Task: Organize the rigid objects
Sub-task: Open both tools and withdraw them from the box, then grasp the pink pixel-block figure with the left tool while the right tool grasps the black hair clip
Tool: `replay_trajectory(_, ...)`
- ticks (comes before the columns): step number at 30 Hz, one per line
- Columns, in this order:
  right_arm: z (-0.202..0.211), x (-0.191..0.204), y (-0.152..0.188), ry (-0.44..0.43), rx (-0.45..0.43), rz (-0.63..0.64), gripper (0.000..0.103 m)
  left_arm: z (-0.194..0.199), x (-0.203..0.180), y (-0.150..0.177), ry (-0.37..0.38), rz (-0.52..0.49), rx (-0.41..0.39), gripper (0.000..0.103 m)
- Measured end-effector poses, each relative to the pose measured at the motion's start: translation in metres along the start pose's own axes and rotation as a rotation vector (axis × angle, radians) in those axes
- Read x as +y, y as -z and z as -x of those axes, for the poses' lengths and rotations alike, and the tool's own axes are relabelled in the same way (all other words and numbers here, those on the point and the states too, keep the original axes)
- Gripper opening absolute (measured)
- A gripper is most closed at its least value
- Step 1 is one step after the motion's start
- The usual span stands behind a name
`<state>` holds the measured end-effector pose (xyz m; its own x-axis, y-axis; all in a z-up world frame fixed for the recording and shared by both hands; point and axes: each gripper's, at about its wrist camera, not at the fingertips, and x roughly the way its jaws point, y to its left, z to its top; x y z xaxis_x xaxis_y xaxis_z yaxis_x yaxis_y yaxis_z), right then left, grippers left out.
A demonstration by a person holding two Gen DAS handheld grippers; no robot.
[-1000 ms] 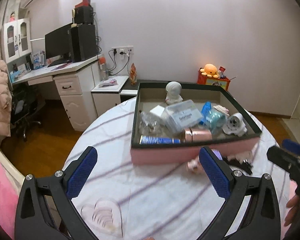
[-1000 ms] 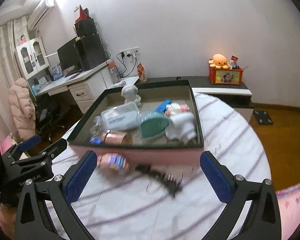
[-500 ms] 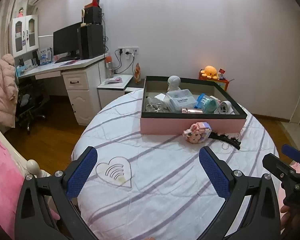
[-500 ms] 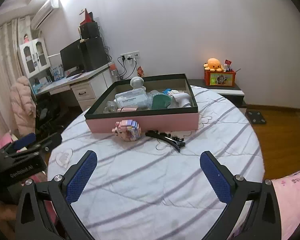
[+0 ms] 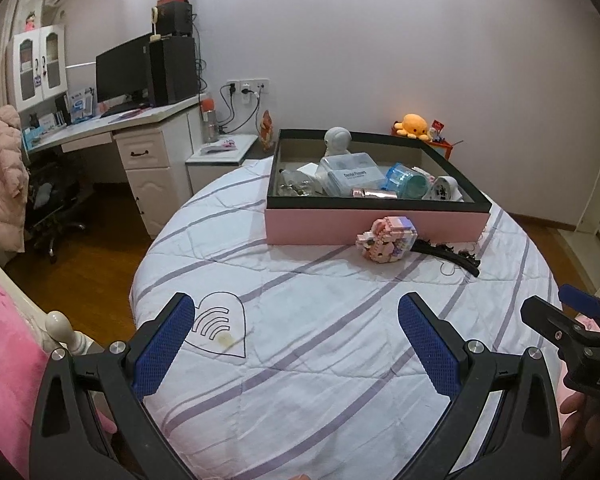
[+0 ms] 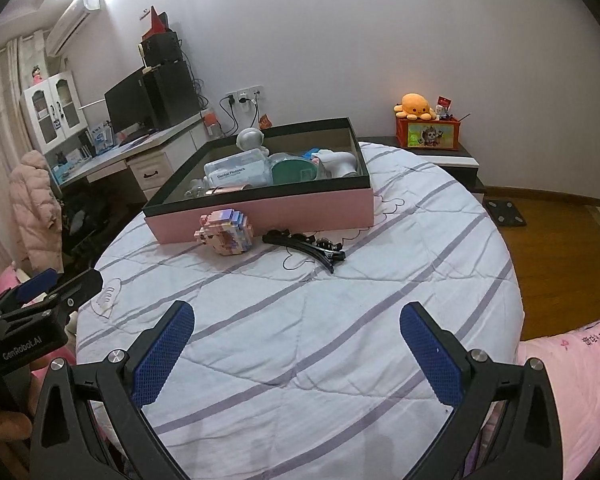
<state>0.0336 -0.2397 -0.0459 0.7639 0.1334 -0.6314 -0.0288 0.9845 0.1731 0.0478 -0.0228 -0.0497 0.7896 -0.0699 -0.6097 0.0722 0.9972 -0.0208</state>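
Mostly done, judging by the pink box with the black rim: already filled with a white astronaut figure, a clear case of dental flossers, a teal round container, a white plastic piece, a rose-gold tube and a small glass jar

Still left outside, on the striped bedcover: two things only. First, a pink block-built figure, lying just beside the front wall of the box, maybe touching it, hard to tell. Second, a black hair clip with a thin wire or thread around it, to the right of the figure and very near to it, also close under the front wall

Left gripper held low over the near edge of the bed, fingers wide apart, nothing between the blue pads. Right gripper the same: spread wide, empty, well apart from both remaining things. Each one visible also at the side of the other's view

Probably remaining: to pick up the block figure and the hair clip, one after the other or one per gripper, and to put them inside the box. Some free floor visible at the back of the box. Thin clip lying flat on soft cloth, so likely the harder one to catch
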Motion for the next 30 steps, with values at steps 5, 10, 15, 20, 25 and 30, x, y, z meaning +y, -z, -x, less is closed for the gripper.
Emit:
replay_trajectory(5,-0.003,-0.001,-0.001,0.003,0.009,0.012,0.103,-0.004,-0.003,0.001,0.008,-0.003,0.01,0.103)
replay_trajectory(10,-0.031,-0.011,-0.014,0.037,0.065,0.065,0.103,-0.016,-0.013,-0.001,0.032,-0.02,0.03,0.103)
replay_trajectory(15,-0.075,-0.022,-0.029,0.036,0.156,0.123,0.103,-0.044,-0.029,-0.011,0.056,-0.025,0.064,0.103)
replay_trajectory(20,-0.102,-0.023,-0.036,0.032,0.198,0.169,0.103,-0.082,-0.046,-0.02,0.08,-0.022,0.122,0.103)
replay_trajectory(25,-0.123,-0.025,-0.04,0.052,0.242,0.206,0.097,-0.118,-0.058,-0.028,0.096,0.0,0.183,0.103)
replay_trajectory(30,-0.13,-0.023,-0.045,0.038,0.251,0.248,0.09,-0.141,-0.065,-0.038,0.079,0.024,0.203,0.103)
